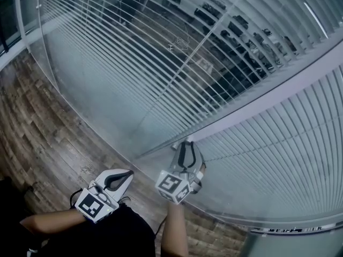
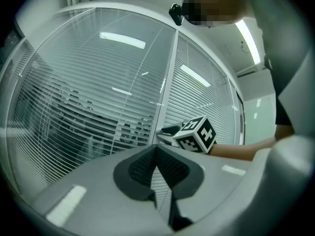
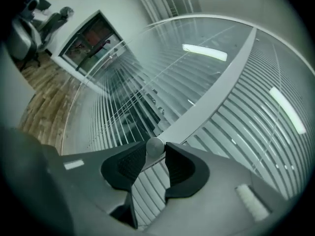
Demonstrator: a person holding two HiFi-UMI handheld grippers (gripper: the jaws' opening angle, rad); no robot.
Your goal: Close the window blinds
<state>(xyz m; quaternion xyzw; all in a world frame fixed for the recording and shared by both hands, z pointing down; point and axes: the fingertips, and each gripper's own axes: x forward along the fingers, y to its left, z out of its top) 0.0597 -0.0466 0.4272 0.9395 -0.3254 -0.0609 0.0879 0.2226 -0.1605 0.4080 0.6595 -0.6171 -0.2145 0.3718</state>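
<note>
Our left gripper (image 2: 156, 149) is the nearest thing, low at the left of the head view, above the wooden floor (image 1: 32, 133). Its jaws are closed together at the tips and nothing is between them. It points level toward the glass and touches nothing.

Our right gripper (image 1: 185, 145) is a little further forward, just beside the left one, and reaches to the pale window frame (image 1: 278, 84) that runs between two glass panes. In the right gripper view, a small round metal knob (image 3: 154, 145) sits on this frame, and the two dark pads (image 3: 179, 168) are closed on it, one at each side. So this gripper grips the knob.

The window blinds are behind the glass, on both sides of the frame. In the left blind (image 1: 134, 52) the slats are turned open, and through the gaps we see a dark room with chairs and desks. In the right blind (image 1: 289, 143) the slats lie closer together and we see almost nothing through them. Ceiling lights are reflected on the glass of both panes.
</note>
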